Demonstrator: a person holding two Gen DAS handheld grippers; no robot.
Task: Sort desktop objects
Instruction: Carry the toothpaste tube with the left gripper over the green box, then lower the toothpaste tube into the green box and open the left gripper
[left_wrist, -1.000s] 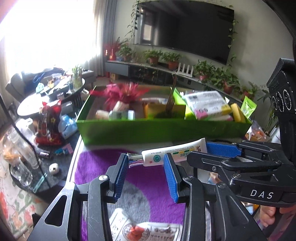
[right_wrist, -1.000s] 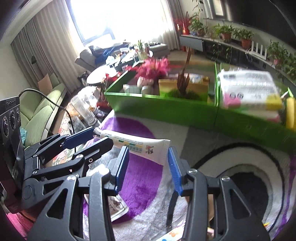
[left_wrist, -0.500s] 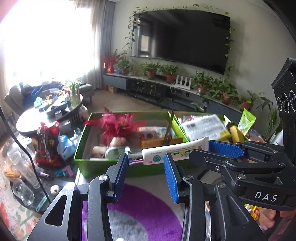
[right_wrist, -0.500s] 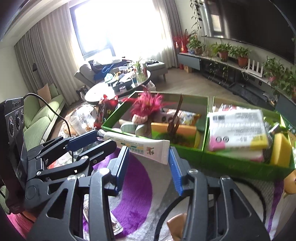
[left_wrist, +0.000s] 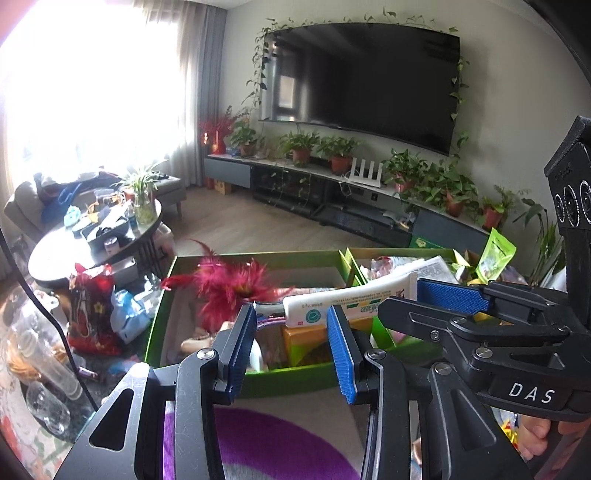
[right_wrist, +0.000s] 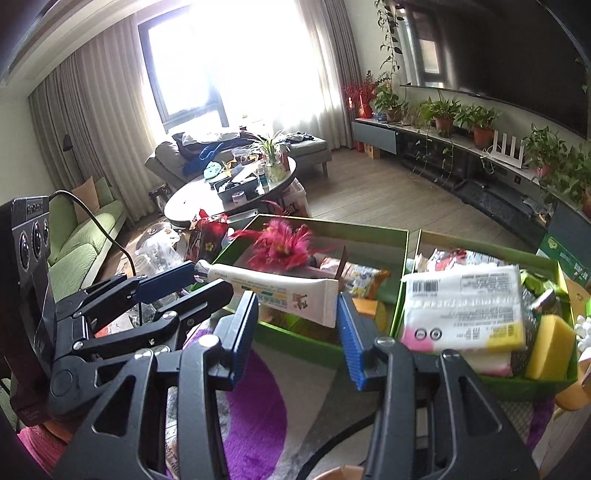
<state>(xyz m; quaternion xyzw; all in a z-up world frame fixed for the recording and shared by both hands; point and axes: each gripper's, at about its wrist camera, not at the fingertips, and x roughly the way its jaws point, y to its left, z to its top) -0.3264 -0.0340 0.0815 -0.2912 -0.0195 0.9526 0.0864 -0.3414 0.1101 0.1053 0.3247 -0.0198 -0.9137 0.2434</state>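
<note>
A white tube (left_wrist: 354, 299) (right_wrist: 266, 284) with green and yellow print hangs in the air between both grippers, over the near rim of the left green box (left_wrist: 258, 254) (right_wrist: 332, 229). My left gripper (left_wrist: 291, 312) (right_wrist: 212, 277) is shut on its cap end. My right gripper (right_wrist: 297, 299) (left_wrist: 402, 295) is shut on its flat crimped end, which lies against the right pad. The left box holds a red feather flower (left_wrist: 229, 284) (right_wrist: 284, 245) and small packets. The right green box (right_wrist: 480, 243) holds a tissue pack (right_wrist: 465, 306) and a yellow sponge (right_wrist: 550, 347).
A purple, grey and white mat (left_wrist: 277, 443) (right_wrist: 255, 424) lies under the grippers. Left of the boxes stand a red bag (left_wrist: 92, 306), clear bottles and a cluttered round table (left_wrist: 74, 251). A person's hand (left_wrist: 535, 432) holds the right gripper.
Both grippers have risen and moved toward the green boxes, carrying the tube between them. The box insides now show over the rim, and less of the mat is in view.
</note>
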